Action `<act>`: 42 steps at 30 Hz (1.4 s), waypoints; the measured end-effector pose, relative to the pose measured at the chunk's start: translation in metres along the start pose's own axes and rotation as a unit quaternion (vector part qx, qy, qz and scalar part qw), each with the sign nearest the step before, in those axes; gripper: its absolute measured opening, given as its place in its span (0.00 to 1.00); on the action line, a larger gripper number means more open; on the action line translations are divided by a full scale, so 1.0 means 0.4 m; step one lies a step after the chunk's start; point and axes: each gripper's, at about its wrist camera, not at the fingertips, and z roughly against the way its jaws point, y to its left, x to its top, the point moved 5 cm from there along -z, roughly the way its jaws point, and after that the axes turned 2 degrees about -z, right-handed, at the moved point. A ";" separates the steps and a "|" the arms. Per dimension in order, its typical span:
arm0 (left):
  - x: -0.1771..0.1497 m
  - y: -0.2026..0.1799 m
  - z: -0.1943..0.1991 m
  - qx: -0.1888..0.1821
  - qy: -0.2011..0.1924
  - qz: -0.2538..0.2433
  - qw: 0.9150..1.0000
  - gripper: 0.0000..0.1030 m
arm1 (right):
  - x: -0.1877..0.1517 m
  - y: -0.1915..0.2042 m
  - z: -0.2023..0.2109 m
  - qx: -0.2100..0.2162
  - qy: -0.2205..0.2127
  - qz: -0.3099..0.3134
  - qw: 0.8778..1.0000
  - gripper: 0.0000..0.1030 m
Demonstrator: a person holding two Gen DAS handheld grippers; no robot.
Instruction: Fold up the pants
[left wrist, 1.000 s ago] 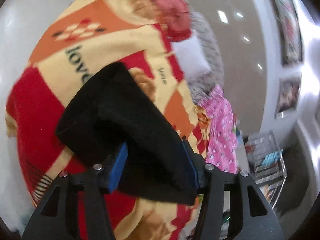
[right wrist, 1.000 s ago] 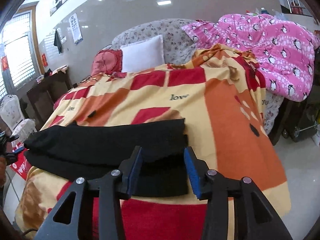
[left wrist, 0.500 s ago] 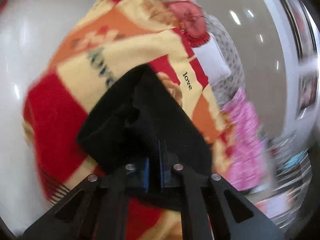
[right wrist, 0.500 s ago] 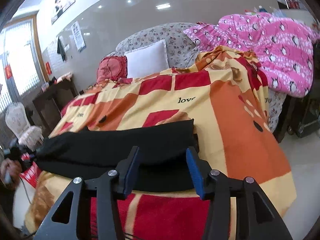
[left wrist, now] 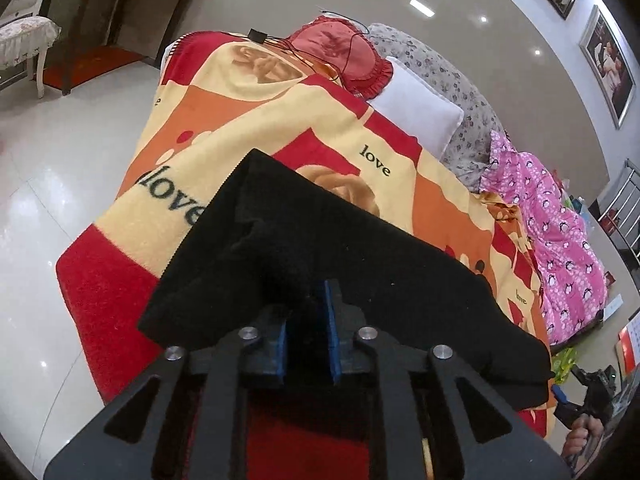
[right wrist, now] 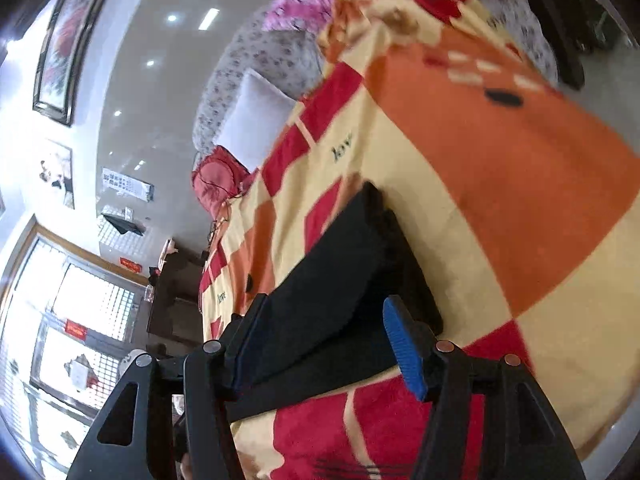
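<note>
- Pinching a raised fold of the black pants, the left gripper has its blue pads nearly together on the cloth; its base is cut off by the frame edge.
- Right gripper: jaws spread wide, pants lying between them, contact unclear; view is tilted and motion-blurred.
- Pants lie folded lengthwise on the red-orange blanket, their near edge hidden behind the fingers.
- Beyond: white pillow, pink quilt.
</note>
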 end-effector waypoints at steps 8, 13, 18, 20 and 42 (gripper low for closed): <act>0.019 -0.005 0.015 -0.008 -0.002 0.004 1.000 0.04 | 0.023 -0.027 -0.086 -0.052 0.023 0.020 0.998 0.11; 0.039 -0.018 0.114 -0.031 -0.031 0.000 0.999 0.04 | 0.007 0.046 -0.022 -0.059 -0.006 0.109 0.992 0.03; -0.005 0.001 0.100 0.011 -0.009 -0.050 0.999 0.04 | -0.048 0.031 -0.003 -0.132 0.021 0.171 0.976 0.03; -0.024 0.027 0.059 0.019 0.013 -0.038 0.999 0.04 | -0.057 0.001 -0.032 -0.146 0.035 0.164 0.975 0.03; 0.000 0.063 0.110 0.096 -0.075 -0.061 0.991 0.29 | -0.070 -0.018 -0.030 -0.131 0.007 0.151 0.980 0.05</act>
